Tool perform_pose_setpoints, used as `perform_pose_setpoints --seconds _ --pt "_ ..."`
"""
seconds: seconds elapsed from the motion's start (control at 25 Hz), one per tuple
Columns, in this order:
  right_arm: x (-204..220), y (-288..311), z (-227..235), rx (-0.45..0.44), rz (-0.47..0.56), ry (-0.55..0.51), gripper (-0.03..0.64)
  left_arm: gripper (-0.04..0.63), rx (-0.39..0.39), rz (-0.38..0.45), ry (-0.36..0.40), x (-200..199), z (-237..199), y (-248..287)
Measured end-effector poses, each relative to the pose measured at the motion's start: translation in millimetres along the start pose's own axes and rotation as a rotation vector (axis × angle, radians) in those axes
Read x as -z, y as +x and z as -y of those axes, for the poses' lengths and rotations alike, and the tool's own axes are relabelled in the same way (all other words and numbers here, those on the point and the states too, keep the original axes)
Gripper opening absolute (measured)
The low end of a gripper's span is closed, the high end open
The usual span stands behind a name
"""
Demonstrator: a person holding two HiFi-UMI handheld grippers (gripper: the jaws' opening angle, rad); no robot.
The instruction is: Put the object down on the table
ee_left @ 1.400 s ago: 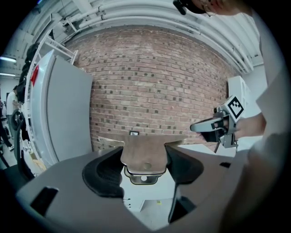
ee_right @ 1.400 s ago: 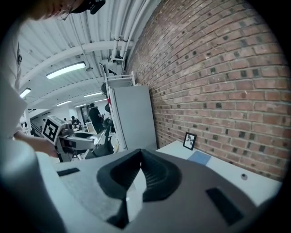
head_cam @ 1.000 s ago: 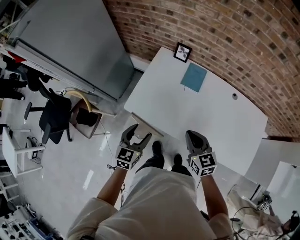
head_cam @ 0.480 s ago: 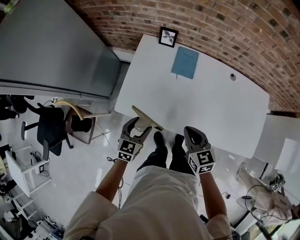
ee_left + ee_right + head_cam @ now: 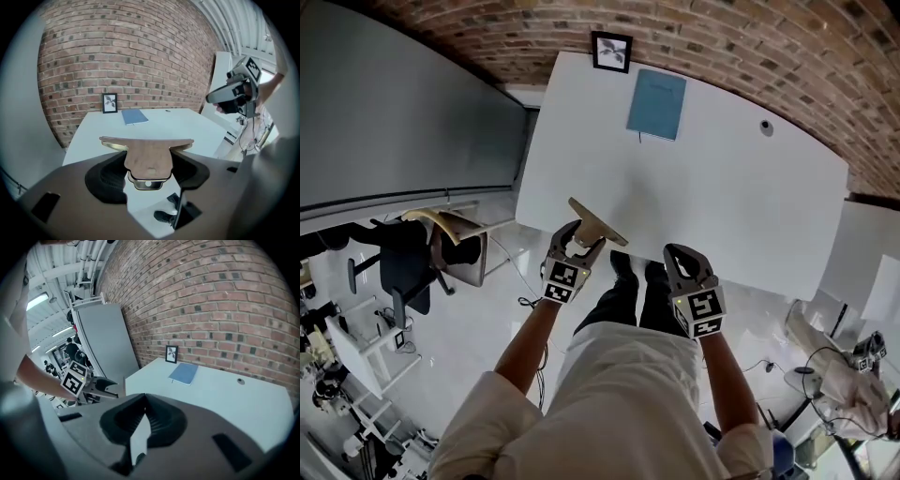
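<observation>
As both tongs have dropped toward table (image 5: 741, 178), wooden piece (image 5: 147, 154) now hangs over near left corner, seemingly not yet resting; set-down looks close. Left tongs (image 5: 149, 169) grip piece's stem between wide-set jaws, crossbar jutting past tips toward table. Right tongs (image 5: 140, 414) closed, empty.

— How's the light?
— Bright and even; the white rectangular desk (image 5: 722, 178) carries only a faint grey shadow near its front edge.
— Coming from where?
— Overhead; long ceiling strip lamps (image 5: 39, 300) glow in the right gripper view; the glossy pale floor (image 5: 478, 319) shows sheen.
— Distortion?
— Strong fisheye; the red brick wall (image 5: 126, 56) bulges; corners go black; the dark body of the left tool (image 5: 149, 161) blurs near the lens; its flat T-shaped wooden piece (image 5: 147, 149) stays fairly sharp.
</observation>
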State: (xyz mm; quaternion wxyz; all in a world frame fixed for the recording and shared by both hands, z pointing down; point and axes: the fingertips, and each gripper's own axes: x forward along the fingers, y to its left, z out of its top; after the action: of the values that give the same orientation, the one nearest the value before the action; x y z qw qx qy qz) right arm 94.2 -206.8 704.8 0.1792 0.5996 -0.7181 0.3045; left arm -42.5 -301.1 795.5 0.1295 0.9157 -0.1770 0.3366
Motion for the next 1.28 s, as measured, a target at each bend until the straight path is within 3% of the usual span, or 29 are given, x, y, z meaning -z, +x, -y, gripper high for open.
perform_pose_setpoints --seconds 0.44,0.92,1.28 --pt "30.1 32.8 22.9 -0.030 -0.064 0.081 0.003 0.276 0.012 -0.140 -0.061 42.3 -10.8 66.6" --pt "35.2 49.1 14.4 -0.041 -0.088 0.134 0.003 0.276 -0.064 -0.263 -0.049 82.9 -30.9 97.1" --pt "39.8 55.4 14.3 -0.032 -0.104 0.139 0.003 0.276 -0.075 -0.293 -0.040 94.3 -36.3 103.5"
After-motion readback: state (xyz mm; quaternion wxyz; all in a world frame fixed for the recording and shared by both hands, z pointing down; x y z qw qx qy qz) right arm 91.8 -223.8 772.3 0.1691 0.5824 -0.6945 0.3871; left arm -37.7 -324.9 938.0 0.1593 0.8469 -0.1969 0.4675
